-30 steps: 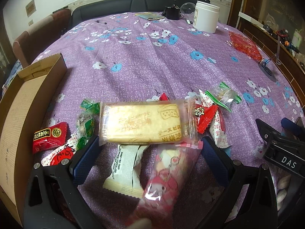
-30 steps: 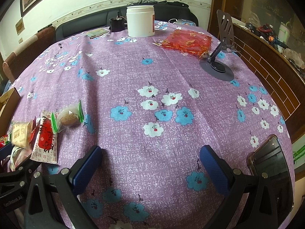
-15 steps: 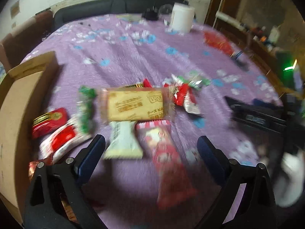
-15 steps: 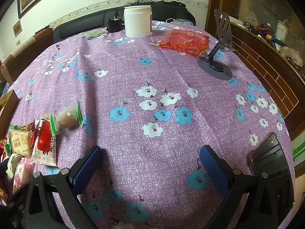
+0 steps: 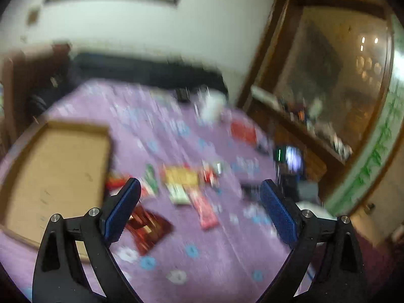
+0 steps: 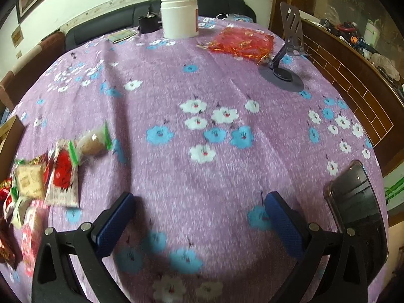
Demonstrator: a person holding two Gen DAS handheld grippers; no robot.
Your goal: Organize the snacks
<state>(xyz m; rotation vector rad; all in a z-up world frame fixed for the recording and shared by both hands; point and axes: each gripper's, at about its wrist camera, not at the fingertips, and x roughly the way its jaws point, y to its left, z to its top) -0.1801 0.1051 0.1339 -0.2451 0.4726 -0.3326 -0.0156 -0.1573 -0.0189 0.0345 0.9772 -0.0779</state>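
The left wrist view is blurred. Several wrapped snacks lie in a cluster on the purple floral cloth: a yellow biscuit pack (image 5: 182,176), a pink pack (image 5: 205,208), a white pack (image 5: 179,195) and a dark red pack (image 5: 149,228). An open cardboard box (image 5: 54,174) lies left of them. My left gripper (image 5: 200,212) is open and empty, high above the snacks. In the right wrist view the snacks sit at the far left: a red-and-white pack (image 6: 63,176), a biscuit pack (image 6: 29,180) and a green-ended round snack (image 6: 94,142). My right gripper (image 6: 199,223) is open and empty over bare cloth.
A white jar (image 6: 179,16), a red foil bag (image 6: 241,41) and a grey phone stand (image 6: 286,58) stand at the far side. A phone (image 6: 357,207) lies at the right table edge. A sofa and wooden cabinets surround the round table.
My left gripper has pulled up and back from the snacks, so they look small and the whole box shows. My right gripper has hardly moved.
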